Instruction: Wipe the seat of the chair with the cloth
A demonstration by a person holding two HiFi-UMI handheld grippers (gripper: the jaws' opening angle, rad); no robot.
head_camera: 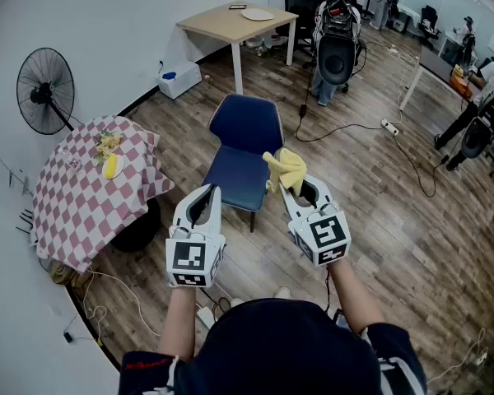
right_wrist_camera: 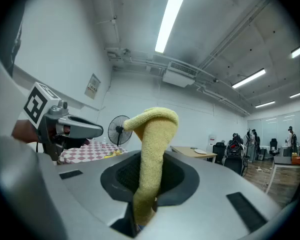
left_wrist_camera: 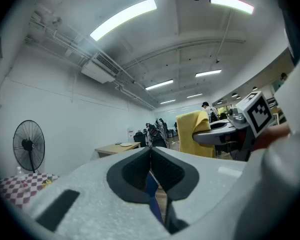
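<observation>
A blue chair (head_camera: 240, 155) stands on the wood floor ahead of me, its seat (head_camera: 237, 178) bare. My right gripper (head_camera: 295, 187) is shut on a yellow cloth (head_camera: 286, 169), which sticks up between the jaws (right_wrist_camera: 151, 154) and hangs level just right of the chair seat. My left gripper (head_camera: 207, 197) is shut with nothing in it, held level near the seat's front left corner. In the left gripper view the jaws meet in a thin line, and the cloth (left_wrist_camera: 194, 132) shows in the other gripper to the right.
A table with a red checked cloth (head_camera: 90, 185) stands at the left, a floor fan (head_camera: 44, 91) behind it. A wooden table (head_camera: 235, 22) is beyond the chair. Cables (head_camera: 358, 127) trail on the floor at the right, with office chairs and people further back.
</observation>
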